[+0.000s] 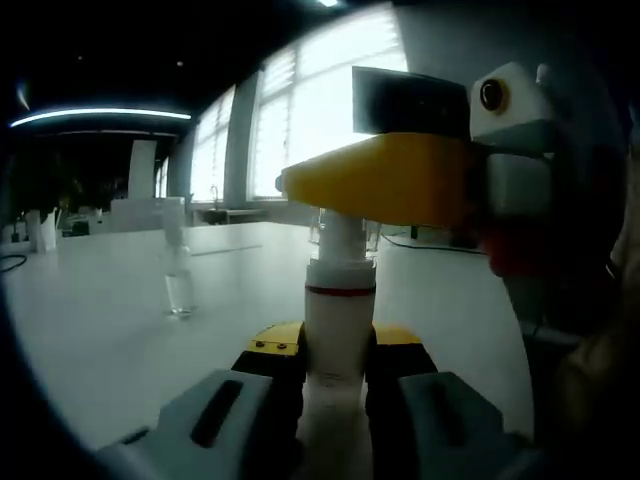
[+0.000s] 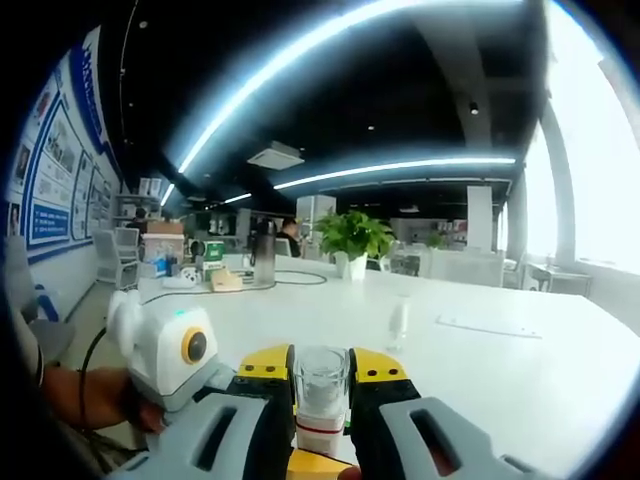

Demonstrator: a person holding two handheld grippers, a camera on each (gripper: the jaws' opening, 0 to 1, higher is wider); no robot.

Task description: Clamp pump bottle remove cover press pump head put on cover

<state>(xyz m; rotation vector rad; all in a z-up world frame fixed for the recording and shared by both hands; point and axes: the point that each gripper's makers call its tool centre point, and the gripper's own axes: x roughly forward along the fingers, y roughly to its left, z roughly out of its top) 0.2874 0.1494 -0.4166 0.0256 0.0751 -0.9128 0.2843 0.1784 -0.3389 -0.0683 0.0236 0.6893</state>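
Observation:
A white pump bottle (image 1: pixel 337 330) with a red ring stands upright between the jaws of my left gripper (image 1: pixel 335 350), which is shut on its body. My right gripper (image 1: pixel 390 180) reaches in from the right at the bottle's top. In the right gripper view, my right gripper (image 2: pixel 322 372) is shut on the clear cover (image 2: pixel 322 385), which sits over the bottle's top, just above the red ring (image 2: pixel 320 430). The left gripper's white body (image 2: pixel 170 355) shows at lower left, held by a hand (image 2: pixel 95 400).
A white table (image 1: pixel 100 330) spreads all around, with a small clear bottle (image 1: pixel 178 285) standing on it to the left, also seen as the clear bottle (image 2: pixel 400 322) ahead. A potted plant (image 2: pixel 355 240), a dark jug (image 2: pixel 264 255) and boxes stand at the table's far end.

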